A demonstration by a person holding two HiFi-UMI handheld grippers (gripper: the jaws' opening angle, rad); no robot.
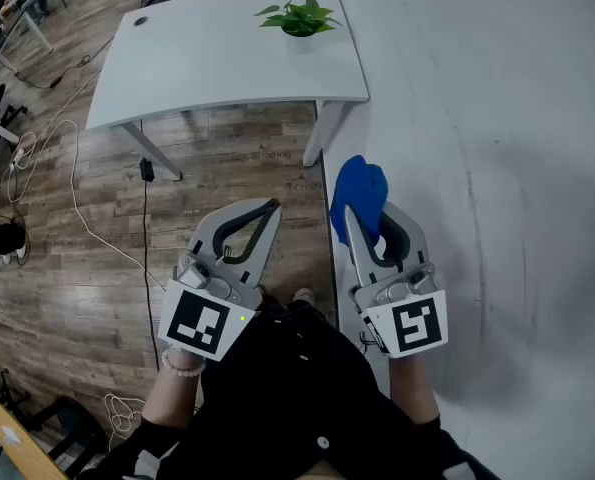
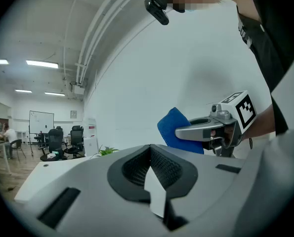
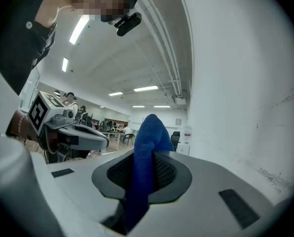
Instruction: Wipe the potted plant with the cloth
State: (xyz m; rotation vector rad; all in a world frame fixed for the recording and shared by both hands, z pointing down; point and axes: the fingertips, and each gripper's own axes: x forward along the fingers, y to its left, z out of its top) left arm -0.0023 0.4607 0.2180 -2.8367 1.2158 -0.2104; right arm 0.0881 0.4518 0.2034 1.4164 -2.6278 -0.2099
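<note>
The potted plant (image 1: 299, 16) stands at the far right corner of the white table (image 1: 197, 63), well apart from both tools. The blue cloth (image 1: 359, 193) is clamped in the right tool (image 1: 353, 220) and sticks out past its tips. Beside it, the left tool (image 1: 269, 208) has its jaws together, with nothing between them.

A soft blue cloth (image 1: 359, 196) is pinched between the closed jaws of the right gripper (image 1: 369, 226). It is bunched and upright, and its rounded top fold bulges out past the jaw tips. Well apart from it, a small potted plant (image 1: 300, 16) with bright green leaves stands upright in a pale pot near the far corner of a white table (image 1: 227, 58).
</note>
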